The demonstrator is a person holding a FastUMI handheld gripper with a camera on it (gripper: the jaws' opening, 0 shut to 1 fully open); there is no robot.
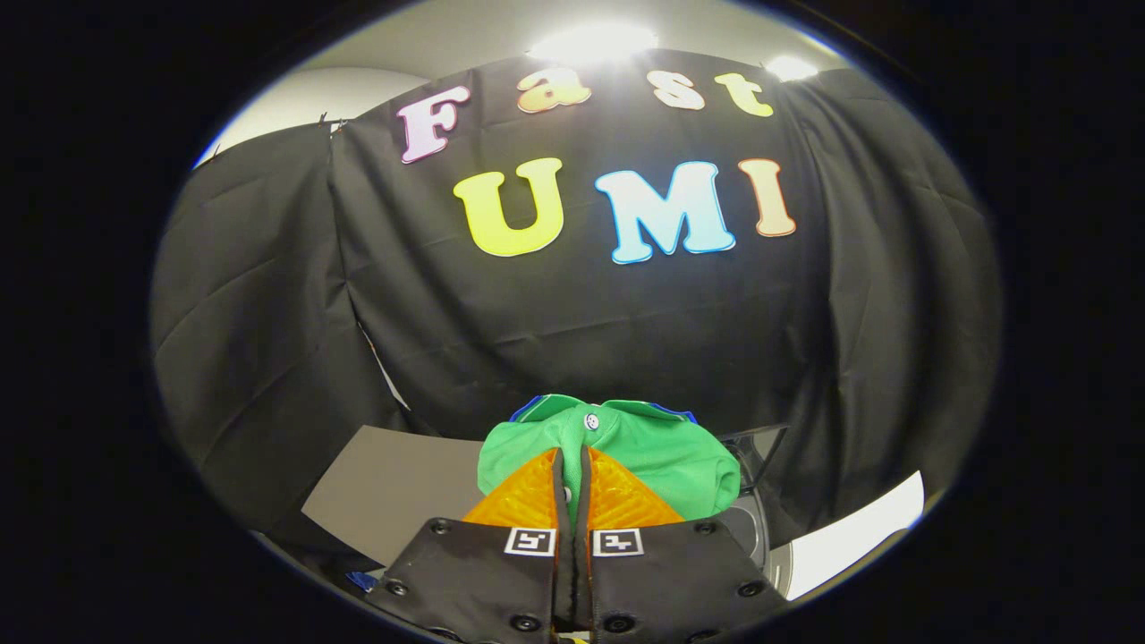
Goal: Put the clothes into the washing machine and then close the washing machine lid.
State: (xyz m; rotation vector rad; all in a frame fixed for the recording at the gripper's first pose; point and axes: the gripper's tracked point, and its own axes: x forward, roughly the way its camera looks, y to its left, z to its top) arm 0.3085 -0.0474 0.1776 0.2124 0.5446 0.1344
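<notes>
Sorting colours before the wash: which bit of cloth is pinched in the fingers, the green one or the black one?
The green garment: the fingers are closed on it, with its white button just beyond their tips. The black cloth hangs behind as the booth wall, untouched.

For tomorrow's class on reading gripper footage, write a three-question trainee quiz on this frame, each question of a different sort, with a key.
1. True or false: the hand-held gripper is shut on the green garment.
2. The white button on the garment sits: A) just beyond the fingertips; B) behind the gripper.
3. Fill in: to the right below the garment shows part of the washing ____.

Key: 1 true; 2 A; 3 machine.
</notes>
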